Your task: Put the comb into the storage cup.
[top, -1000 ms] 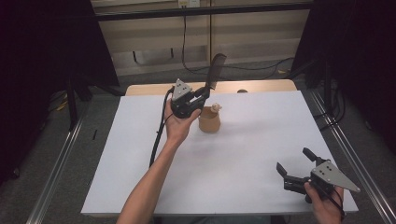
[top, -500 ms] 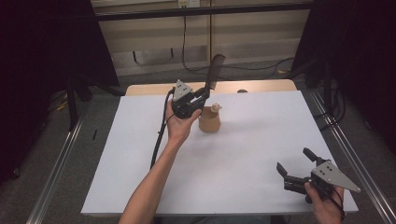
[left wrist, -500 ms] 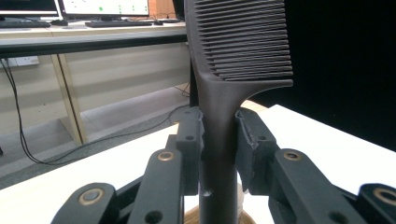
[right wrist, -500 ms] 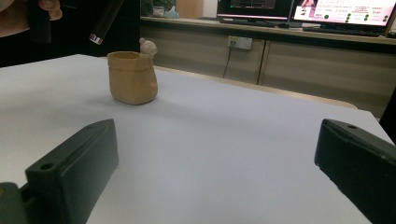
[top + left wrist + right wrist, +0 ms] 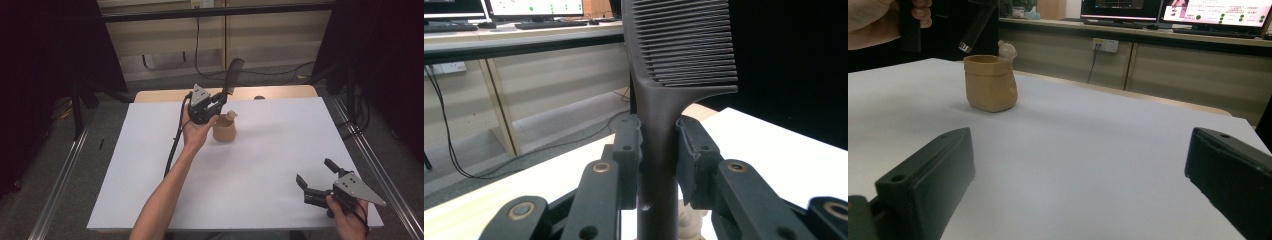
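A black comb (image 5: 233, 75) stands nearly upright, teeth end up, with my left gripper (image 5: 222, 98) shut on its handle. In the left gripper view the pads squeeze the handle just below the teeth of the comb (image 5: 679, 45), with the left gripper (image 5: 658, 129) raised off the table. A tan pot (image 5: 224, 129) with a small pale figure (image 5: 231, 115) on its rim sits just below and right of that hand. The pot (image 5: 990, 82) stands far off in the right gripper view, the comb's handle end (image 5: 975, 27) hanging above it. My right gripper (image 5: 315, 171) rests open near the front right corner, nothing between its fingers.
The white table top (image 5: 270, 150) stretches between the pot and the right gripper (image 5: 1080, 139). A black cable (image 5: 173, 147) trails from the left gripper along the forearm. Metal rails (image 5: 372, 165) run along both sides of the table, and a low shelf with cables lies beyond the far edge.
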Demonstrator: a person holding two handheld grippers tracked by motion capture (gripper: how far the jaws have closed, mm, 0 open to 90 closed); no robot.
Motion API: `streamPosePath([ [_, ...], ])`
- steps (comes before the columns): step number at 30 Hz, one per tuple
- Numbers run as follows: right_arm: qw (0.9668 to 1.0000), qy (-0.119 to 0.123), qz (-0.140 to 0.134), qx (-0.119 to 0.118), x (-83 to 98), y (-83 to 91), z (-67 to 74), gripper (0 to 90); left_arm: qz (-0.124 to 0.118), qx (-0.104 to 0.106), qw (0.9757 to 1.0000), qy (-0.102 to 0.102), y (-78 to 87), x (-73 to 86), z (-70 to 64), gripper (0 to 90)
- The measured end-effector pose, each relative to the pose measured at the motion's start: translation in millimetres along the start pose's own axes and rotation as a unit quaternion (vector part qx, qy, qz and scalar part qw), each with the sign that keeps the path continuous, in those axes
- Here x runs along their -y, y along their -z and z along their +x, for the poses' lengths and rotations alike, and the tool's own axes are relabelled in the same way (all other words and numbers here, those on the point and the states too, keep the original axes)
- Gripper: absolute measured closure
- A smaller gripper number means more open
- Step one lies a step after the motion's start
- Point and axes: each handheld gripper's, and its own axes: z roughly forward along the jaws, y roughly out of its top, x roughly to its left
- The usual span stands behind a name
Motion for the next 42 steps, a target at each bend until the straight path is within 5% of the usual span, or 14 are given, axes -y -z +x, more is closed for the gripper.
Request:
streamPosePath([
  [24,1.0000,-0.001,-0.001,-0.002,0.1,1.0,-0.3,0.0,0.001,0.008,1.0000,-0.001,-14.3,18.0,-4.8,72.8],
  [42,1.0000,0.000,0.000,-0.002,0.5,0.3,-0.3,0.0,0.015,0.003,0.9997,0.019,-13.5,32.1,-1.0,72.8],
])
